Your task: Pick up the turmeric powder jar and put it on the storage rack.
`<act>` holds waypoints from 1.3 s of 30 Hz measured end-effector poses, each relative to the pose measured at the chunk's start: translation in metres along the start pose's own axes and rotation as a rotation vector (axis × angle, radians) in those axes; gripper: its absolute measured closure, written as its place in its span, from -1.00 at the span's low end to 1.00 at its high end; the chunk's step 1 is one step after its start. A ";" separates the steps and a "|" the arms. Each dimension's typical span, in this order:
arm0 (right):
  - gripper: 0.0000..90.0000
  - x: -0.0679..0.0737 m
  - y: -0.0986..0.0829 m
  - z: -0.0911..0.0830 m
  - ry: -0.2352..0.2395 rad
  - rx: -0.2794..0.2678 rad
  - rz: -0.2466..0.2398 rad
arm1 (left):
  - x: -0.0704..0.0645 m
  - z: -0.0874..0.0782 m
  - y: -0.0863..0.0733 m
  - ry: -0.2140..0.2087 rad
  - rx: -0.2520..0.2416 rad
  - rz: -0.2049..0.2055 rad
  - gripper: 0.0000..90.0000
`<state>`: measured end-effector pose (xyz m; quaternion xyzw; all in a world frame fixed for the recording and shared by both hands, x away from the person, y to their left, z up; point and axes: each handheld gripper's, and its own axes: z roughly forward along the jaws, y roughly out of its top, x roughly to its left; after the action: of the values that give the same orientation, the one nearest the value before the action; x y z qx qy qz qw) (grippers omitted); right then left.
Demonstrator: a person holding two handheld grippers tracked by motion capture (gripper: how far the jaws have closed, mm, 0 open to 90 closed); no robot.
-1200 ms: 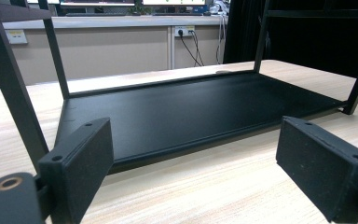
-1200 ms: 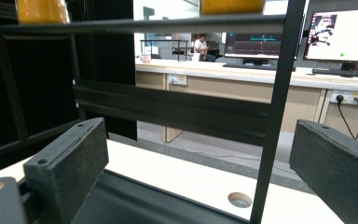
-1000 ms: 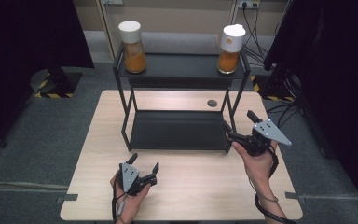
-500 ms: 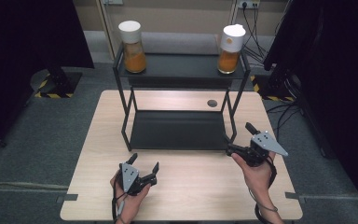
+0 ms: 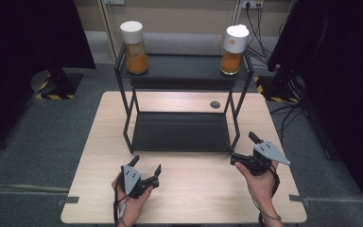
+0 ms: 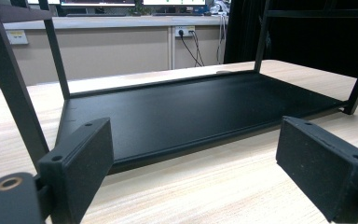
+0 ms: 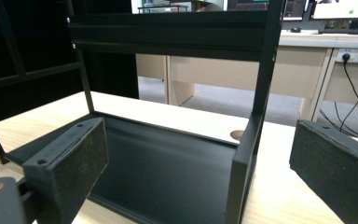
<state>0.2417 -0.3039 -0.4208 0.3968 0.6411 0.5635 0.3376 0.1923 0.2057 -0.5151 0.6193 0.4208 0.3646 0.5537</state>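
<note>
A black two-tier metal rack (image 5: 182, 71) stands at the middle of the light wooden table (image 5: 99, 142). Its top shelf carries two jars of orange contents with white lids, one at the left end (image 5: 133, 47) and one at the right end (image 5: 234, 49). My left gripper (image 5: 146, 164) rests low near the table's front edge, open and empty, facing the rack's lower shelf (image 6: 196, 107). My right gripper (image 5: 242, 145) is open and empty by the rack's front right leg (image 7: 244, 154), which shows between its jaws in the right gripper view.
A round cable hole (image 5: 215, 104) sits in the tabletop behind the rack's right side. The lower shelf (image 5: 179, 130) carries nothing. Dark curtains flank the table, and cables (image 5: 257, 28) hang at the back right. Grey floor surrounds the table.
The right gripper has moved back toward the table's front edge, away from the rack's right side. The left gripper has stayed in place.
</note>
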 end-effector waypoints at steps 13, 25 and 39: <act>-0.90 -0.002 -0.017 -0.005 -0.008 0.029 0.017 | 0.000 0.000 0.000 0.001 -0.001 0.001 -0.76; -0.89 0.000 -0.045 -0.009 -0.001 0.084 0.040 | 0.000 0.000 0.000 0.000 0.000 0.001 -0.76; -0.88 0.005 -0.071 -0.012 -0.003 0.105 0.043 | 0.000 0.000 0.000 0.000 -0.001 0.001 -0.76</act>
<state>0.2197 -0.3086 -0.4899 0.4285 0.6607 0.5355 0.3051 0.1922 0.2056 -0.5153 0.6191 0.4203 0.3653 0.5538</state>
